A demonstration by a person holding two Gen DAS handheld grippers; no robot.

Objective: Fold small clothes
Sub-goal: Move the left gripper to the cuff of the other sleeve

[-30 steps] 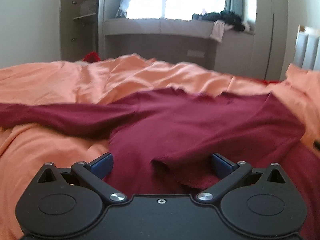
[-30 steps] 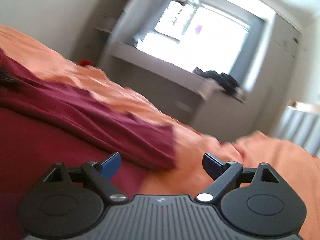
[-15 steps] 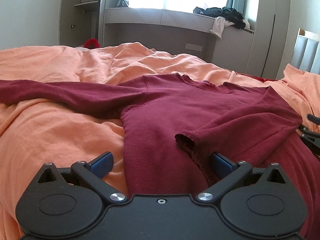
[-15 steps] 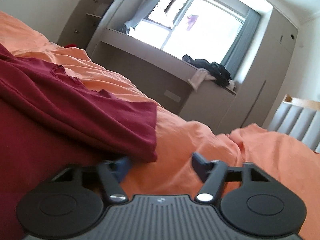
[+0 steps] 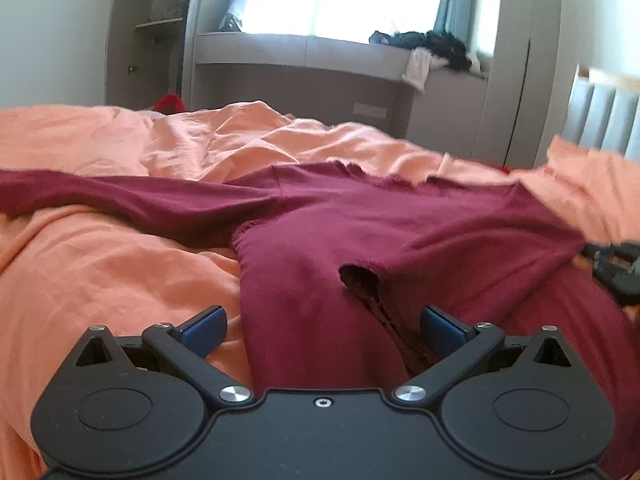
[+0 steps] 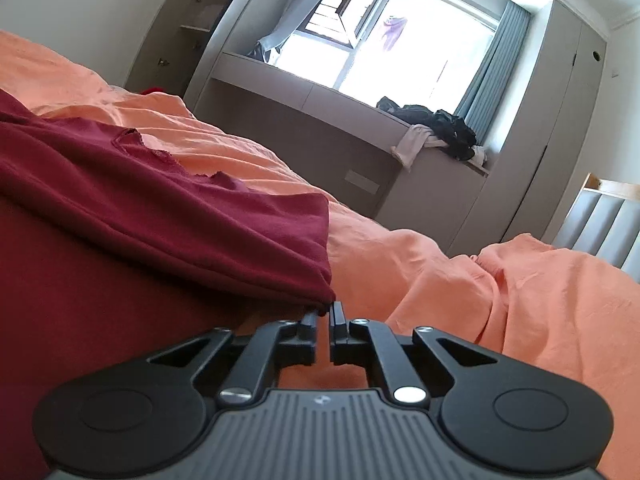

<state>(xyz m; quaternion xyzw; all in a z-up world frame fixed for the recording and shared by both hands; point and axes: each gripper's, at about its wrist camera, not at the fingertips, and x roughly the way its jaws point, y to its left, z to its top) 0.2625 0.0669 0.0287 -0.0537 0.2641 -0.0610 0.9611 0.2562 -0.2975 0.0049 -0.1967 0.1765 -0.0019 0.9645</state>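
No legible text, label, brand name, number or sign in either view. Right wrist view: a small pale emblem sits at the top centre of the ribbed grey housing of the right gripper (image 6: 324,312); it is too small to make out as letters or a logo. A pale rectangular plate (image 6: 362,182) is on the front of the grey window unit (image 6: 304,100); nothing on it can be read. Left wrist view: the same plate (image 5: 370,110) appears blank and blurred.
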